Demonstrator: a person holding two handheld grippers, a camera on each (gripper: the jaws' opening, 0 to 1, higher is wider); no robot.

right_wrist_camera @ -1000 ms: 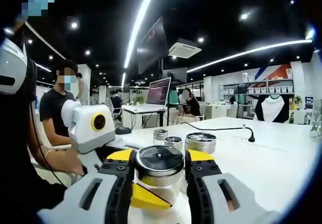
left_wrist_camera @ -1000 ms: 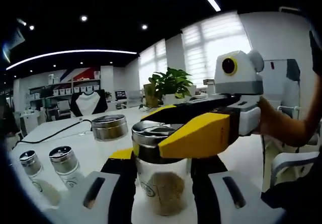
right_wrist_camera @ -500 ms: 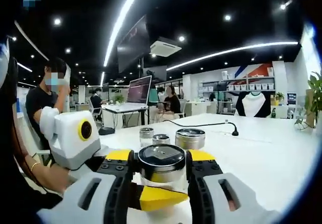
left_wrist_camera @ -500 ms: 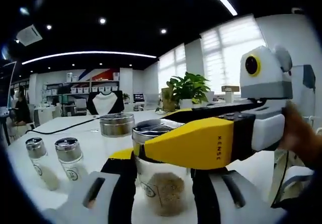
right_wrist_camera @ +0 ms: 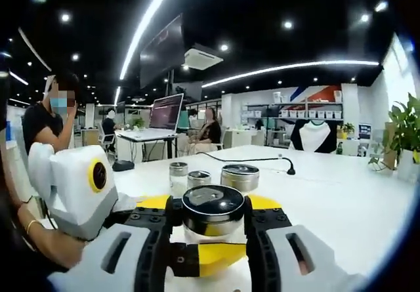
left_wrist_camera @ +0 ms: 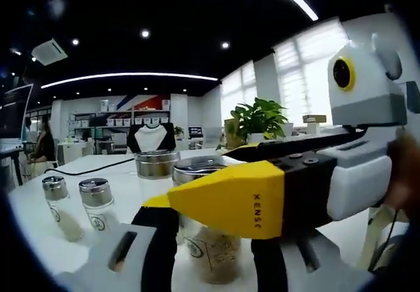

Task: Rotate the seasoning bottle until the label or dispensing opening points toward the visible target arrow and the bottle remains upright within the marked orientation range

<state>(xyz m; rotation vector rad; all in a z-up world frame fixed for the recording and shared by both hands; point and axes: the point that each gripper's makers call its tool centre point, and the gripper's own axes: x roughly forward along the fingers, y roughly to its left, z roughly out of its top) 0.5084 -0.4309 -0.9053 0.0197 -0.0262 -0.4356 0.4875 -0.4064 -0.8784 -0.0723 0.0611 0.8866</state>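
White surface point(right_wrist_camera: 341, 193), same office; kept both tools clamped on bottle point(right_wrist_camera: 212, 208), right tool point(right_wrist_camera: 211, 221) up top, left tool point(left_wrist_camera: 213, 239) low, swung round slightly, no arrow spotted.

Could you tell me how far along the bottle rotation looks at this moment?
Done: the seasoning bottle stands upright on the white table, gripped by both tools. In hand: the right gripper clamps its metal lid, while the left gripper holds the glass body. Left: no target arrow shows, so whether the label faces it cannot be judged; release also remains.
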